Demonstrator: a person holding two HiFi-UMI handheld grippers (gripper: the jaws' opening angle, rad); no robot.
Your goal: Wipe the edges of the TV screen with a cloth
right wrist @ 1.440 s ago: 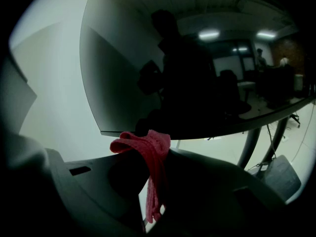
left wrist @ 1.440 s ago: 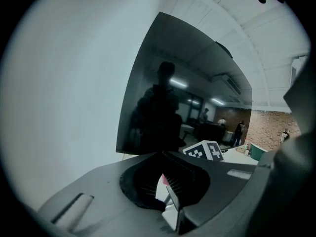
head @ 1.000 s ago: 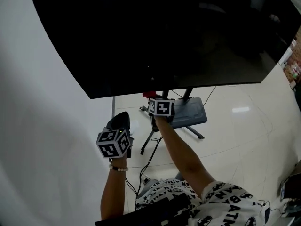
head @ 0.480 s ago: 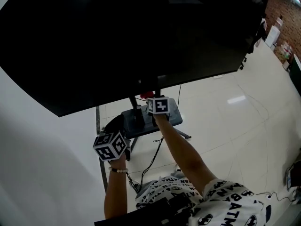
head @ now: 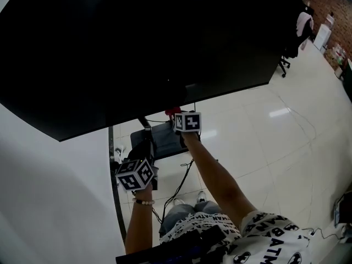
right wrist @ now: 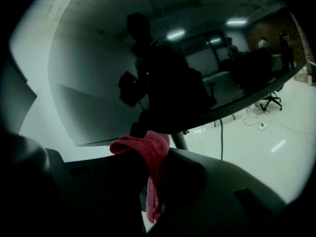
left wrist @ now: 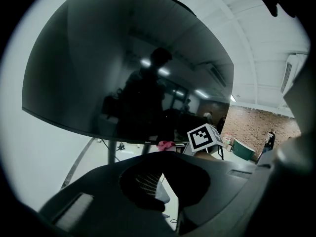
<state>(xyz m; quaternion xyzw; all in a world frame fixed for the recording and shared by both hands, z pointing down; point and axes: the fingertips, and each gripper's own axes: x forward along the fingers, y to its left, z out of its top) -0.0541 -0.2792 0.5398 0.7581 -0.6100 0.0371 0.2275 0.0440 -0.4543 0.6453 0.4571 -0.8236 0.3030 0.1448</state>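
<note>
The big black TV screen [head: 165,37] fills the top of the head view. A red cloth [head: 172,111] is pressed against its bottom edge, and my right gripper [head: 177,116] is shut on it. In the right gripper view the cloth [right wrist: 148,149] bunches at the jaw tips [right wrist: 153,154] right under the TV's lower edge [right wrist: 232,105]. My left gripper [head: 144,145] hangs lower and to the left, away from the screen, with its jaws together and nothing in them. From the left gripper view [left wrist: 163,157] I see the screen [left wrist: 123,68] and the cloth [left wrist: 165,145] ahead.
The TV stand's dark base [head: 165,139] and a black cable [head: 179,186] lie on the glossy tile floor under the screen. A white wall [head: 49,202] is at the left. A thin stand leg [head: 114,169] runs down beside it. A person [head: 302,23] stands far right.
The right gripper and cloth now sit farther from the screen's lower left corner along the bottom edge. The left gripper has sunk a little. The head view has swung.
</note>
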